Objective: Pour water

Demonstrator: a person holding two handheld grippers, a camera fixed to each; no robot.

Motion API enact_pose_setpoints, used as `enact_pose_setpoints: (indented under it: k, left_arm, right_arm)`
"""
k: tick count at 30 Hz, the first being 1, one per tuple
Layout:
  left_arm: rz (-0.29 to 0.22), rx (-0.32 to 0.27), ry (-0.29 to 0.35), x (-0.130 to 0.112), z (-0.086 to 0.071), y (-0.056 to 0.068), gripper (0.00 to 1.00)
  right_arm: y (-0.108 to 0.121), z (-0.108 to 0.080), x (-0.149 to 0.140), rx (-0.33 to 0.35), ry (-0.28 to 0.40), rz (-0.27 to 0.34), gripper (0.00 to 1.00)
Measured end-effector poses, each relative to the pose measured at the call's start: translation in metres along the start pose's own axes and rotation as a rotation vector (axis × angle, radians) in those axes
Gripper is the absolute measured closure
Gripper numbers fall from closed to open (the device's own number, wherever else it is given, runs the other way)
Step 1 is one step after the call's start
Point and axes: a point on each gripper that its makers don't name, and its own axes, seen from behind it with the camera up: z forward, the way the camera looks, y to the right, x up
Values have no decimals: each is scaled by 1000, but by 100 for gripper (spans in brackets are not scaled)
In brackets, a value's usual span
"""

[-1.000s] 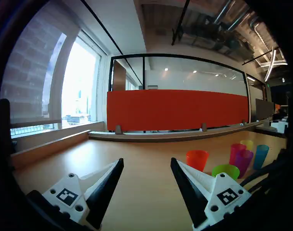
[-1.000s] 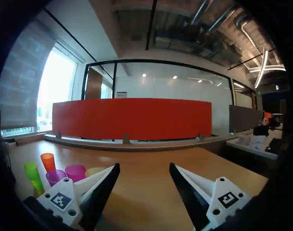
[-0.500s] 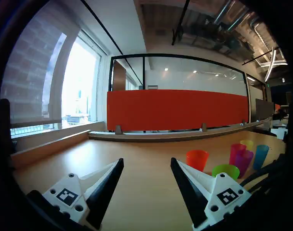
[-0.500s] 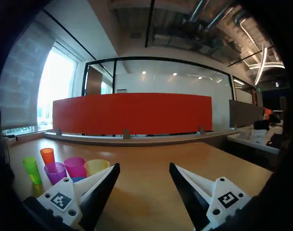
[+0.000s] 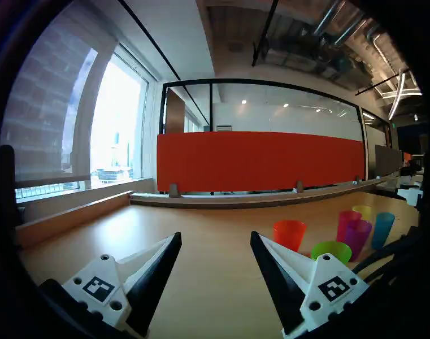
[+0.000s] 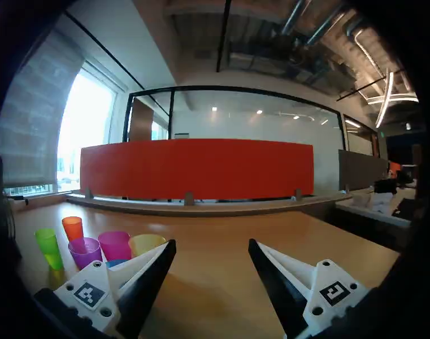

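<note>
Left gripper view: no change vs the earlier frames. Left tool (image 5: 215, 234) is released, fingers spread wide with nothing between them, low over the wooden surface (image 5: 215, 217).

Right gripper view: the cup cluster sits slightly further right and higher than half a second ago, and a second ago it was partly cut off at the lower left. Right tool (image 6: 211, 242) is also released and holding nothing.

Cup positions, left gripper view: orange cup (image 5: 289, 234) just beyond the right fingertip, green cup (image 5: 331, 250) beside that finger, then purple cup (image 5: 358, 237), pink cup (image 5: 348, 221), yellow cup (image 5: 362, 212) and blue cup (image 5: 382, 229) bunched further right. In the right gripper view the same group sits left of the left finger, with the blue one mostly hidden behind it. Can't tell whether any cup holds water.

Edges: a raised ledge (image 5: 243, 199) with a red partition (image 5: 260, 161) closes the far side, and a window (image 5: 116, 130) runs along the left. There is open surface straight ahead of both tools, well apart from the cups.
</note>
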Motion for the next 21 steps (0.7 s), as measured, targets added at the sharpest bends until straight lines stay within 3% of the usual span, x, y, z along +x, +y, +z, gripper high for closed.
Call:
enact_pose_setpoints:
  k: [21]
  left_arm:
    - [0,0,0,0,0,0,10]
  right_arm:
    - [0,-3,0,1,0,1,1]
